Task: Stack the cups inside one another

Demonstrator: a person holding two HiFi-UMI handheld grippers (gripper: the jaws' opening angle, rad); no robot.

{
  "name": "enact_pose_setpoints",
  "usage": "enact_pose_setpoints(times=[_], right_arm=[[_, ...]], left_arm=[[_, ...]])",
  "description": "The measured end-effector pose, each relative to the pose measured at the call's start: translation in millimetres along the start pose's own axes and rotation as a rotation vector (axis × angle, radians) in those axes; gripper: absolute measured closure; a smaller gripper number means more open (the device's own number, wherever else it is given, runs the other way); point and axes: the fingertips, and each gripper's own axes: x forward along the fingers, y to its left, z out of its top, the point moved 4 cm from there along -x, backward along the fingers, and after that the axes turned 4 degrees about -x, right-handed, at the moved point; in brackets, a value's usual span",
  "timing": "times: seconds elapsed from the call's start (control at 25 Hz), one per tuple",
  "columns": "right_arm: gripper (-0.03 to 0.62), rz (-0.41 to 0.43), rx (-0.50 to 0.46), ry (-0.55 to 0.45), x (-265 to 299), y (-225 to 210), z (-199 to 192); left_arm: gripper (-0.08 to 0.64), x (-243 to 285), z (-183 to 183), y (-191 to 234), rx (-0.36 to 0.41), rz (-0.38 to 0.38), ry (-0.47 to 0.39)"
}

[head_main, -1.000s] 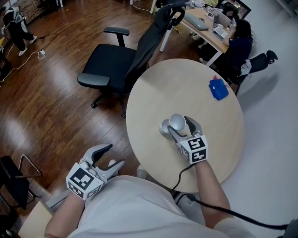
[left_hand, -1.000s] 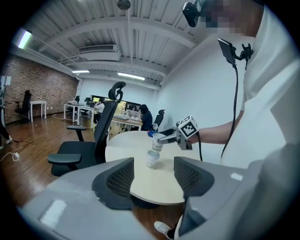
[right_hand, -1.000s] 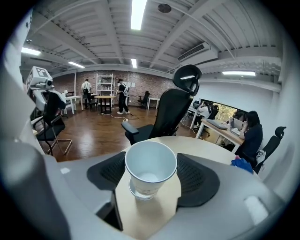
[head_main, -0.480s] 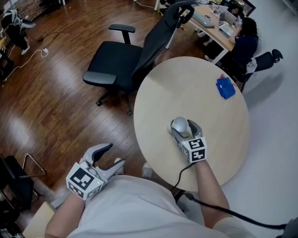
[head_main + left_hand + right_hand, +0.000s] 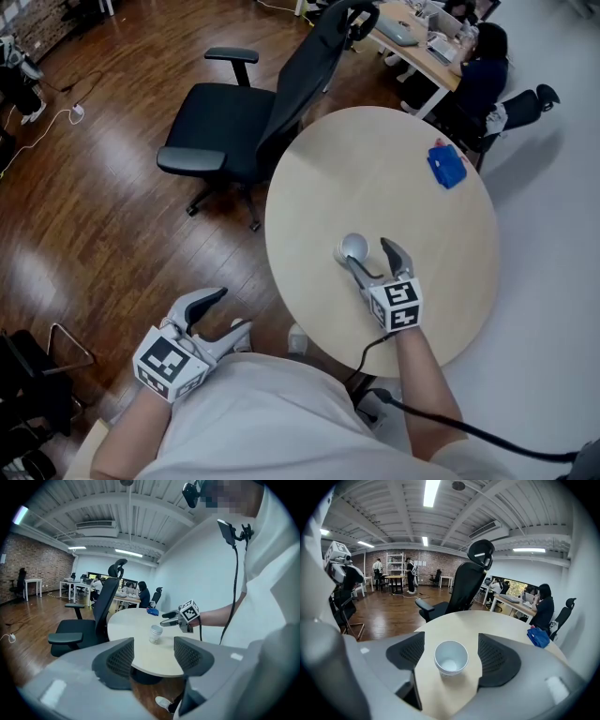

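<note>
A white cup [image 5: 352, 247] stands upright on the round beige table [image 5: 375, 178], and it looks like one cup nested in another. My right gripper [image 5: 371, 256] is open just behind it, its jaws on either side and not touching. In the right gripper view the cup [image 5: 451, 657] sits between the spread jaws with its empty inside showing. My left gripper [image 5: 232, 312] is open and empty, held off the table over the wooden floor near my body. The left gripper view shows the cup [image 5: 155, 633] and the right gripper [image 5: 174, 617] from the side.
A blue cloth-like object [image 5: 446, 166] lies at the table's far right edge. A black office chair [image 5: 234, 122] stands against the table's far left side. A seated person [image 5: 478, 75] works at a desk behind.
A second cup stood beside the held one a second ago; now only one stack shows. The right gripper has opened and drawn back a little from it. The left gripper stayed put.
</note>
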Motion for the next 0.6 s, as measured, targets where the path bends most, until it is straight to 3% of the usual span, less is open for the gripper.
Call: enact_pose_setpoints(times=[0.36,0.6], right_arm=[[0.229,-0.073,0.032,0.000,-51.6,27.1,2.4],[0.229,-0.109,0.063,0.061,-102.8,66.7,-16.1]], left_arm=[[0.279,1.3,-1.0,3.3,0.026,-0.082,0.000],[0.279,5.5,-24.7,1.2,0.026,-0.167,0.016]])
